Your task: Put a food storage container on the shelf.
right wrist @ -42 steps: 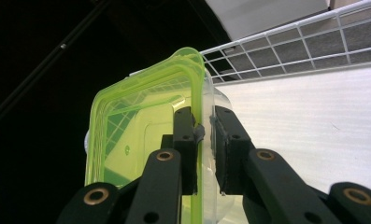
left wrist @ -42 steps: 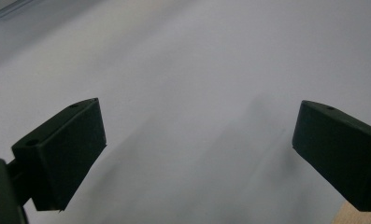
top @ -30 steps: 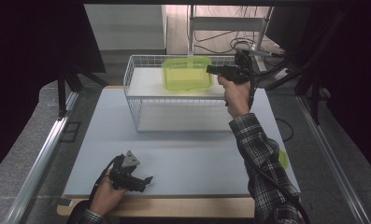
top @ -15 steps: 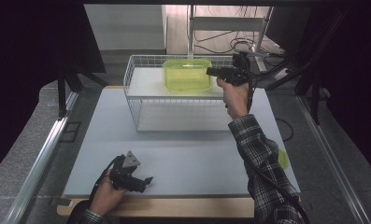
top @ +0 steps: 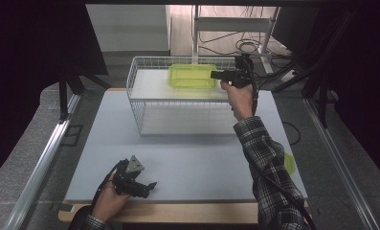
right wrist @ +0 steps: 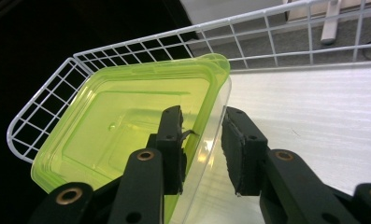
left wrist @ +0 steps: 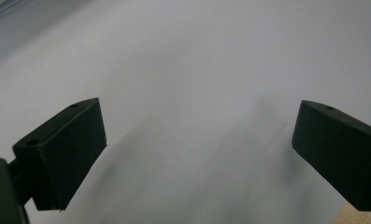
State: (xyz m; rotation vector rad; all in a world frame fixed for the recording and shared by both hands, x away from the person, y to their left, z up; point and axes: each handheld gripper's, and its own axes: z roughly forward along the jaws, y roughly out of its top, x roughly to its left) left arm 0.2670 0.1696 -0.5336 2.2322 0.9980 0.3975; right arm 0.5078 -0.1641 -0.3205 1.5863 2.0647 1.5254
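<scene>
The green container [top: 191, 75] is set on the top shelf of the white wire basket [top: 144, 103] — placement judged done. The right gripper [right wrist: 202, 140] straddles its wall, jaws just opening, pads off it. Withdrawal is left — the left gripper [top: 147, 186] rests wide, empty, on the table [top: 202, 158].

The right gripper [right wrist: 203, 140] has just been opening its jaws. The side wall of the green box [right wrist: 127, 135] is between them, with one jaw inside the box and one outside. The outside jaw now stands a little apart from the wall, so the squeeze on the box has let go. In the high view, the right gripper [top: 219, 75] has slid a tiny bit away from the box [top: 191, 75], toward the right edge of the wire basket [top: 144, 103]. The box now rests on the white shelf in the basket, near the back edge.
</scene>
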